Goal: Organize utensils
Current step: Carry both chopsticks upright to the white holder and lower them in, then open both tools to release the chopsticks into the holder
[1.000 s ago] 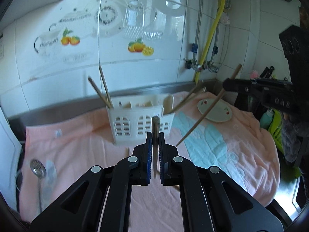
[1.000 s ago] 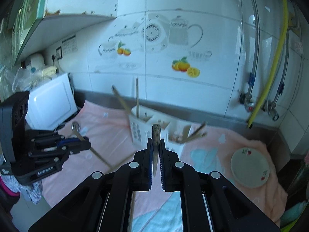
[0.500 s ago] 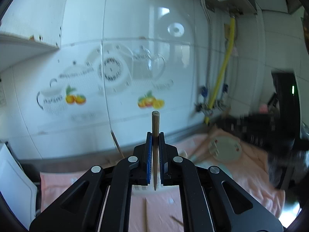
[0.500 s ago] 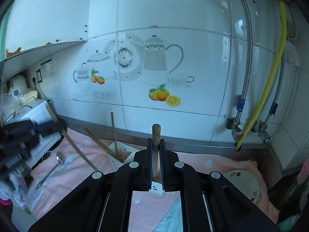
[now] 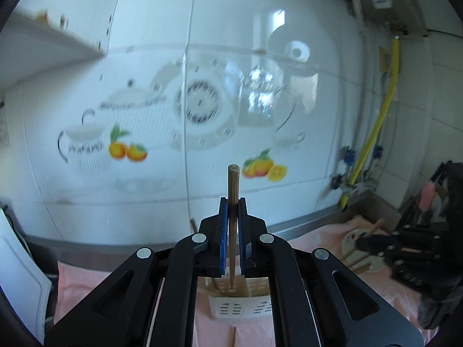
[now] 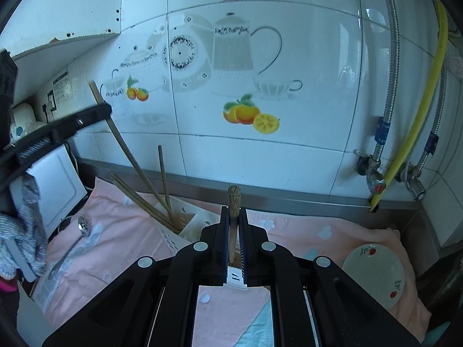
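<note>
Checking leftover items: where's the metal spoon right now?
Right wrist view, lower left: the spoon lies flat on the pink towel, left of the white utensil caddy and apart from it, near the white appliance. Neither gripper touches it.

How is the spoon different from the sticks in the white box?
The spoon is shiny metal; the chopsticks are brown wood. The spoon lies flat on the pink cloth; the chopsticks stand leaning in the white holder. Both are long, thin utensils.
</note>
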`<state>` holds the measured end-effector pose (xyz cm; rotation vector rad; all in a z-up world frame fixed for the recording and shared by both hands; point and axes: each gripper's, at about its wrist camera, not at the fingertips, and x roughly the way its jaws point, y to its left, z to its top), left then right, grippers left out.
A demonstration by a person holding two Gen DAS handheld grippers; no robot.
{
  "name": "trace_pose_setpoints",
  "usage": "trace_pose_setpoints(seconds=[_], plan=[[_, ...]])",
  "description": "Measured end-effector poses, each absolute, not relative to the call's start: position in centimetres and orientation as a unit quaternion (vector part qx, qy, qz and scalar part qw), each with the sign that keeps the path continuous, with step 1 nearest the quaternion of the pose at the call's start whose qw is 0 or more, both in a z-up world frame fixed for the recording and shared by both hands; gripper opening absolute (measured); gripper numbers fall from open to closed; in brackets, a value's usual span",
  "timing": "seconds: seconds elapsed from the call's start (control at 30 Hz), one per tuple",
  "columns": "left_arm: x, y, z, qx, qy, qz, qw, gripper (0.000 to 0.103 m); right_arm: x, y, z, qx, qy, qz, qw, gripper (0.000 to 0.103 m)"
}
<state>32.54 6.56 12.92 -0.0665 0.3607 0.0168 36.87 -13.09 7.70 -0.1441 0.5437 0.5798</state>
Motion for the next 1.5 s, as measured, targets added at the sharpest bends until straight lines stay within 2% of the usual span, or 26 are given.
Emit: trace_pose_setpoints(seconds=[0.4,1.5], plan=[[34.1,7.9,9.3,-0.059,0.221,0.004,0.973,0.005,37.7,-13.1,6.4,-0.067,0.277,0.280,0.917,0.006],[35.0,8.8,7.6,-0.060,0.258,0.013,0.964,0.006,38.3,-12.8,5.3,-0.064,0.292,0.276,0.914,0.007]])
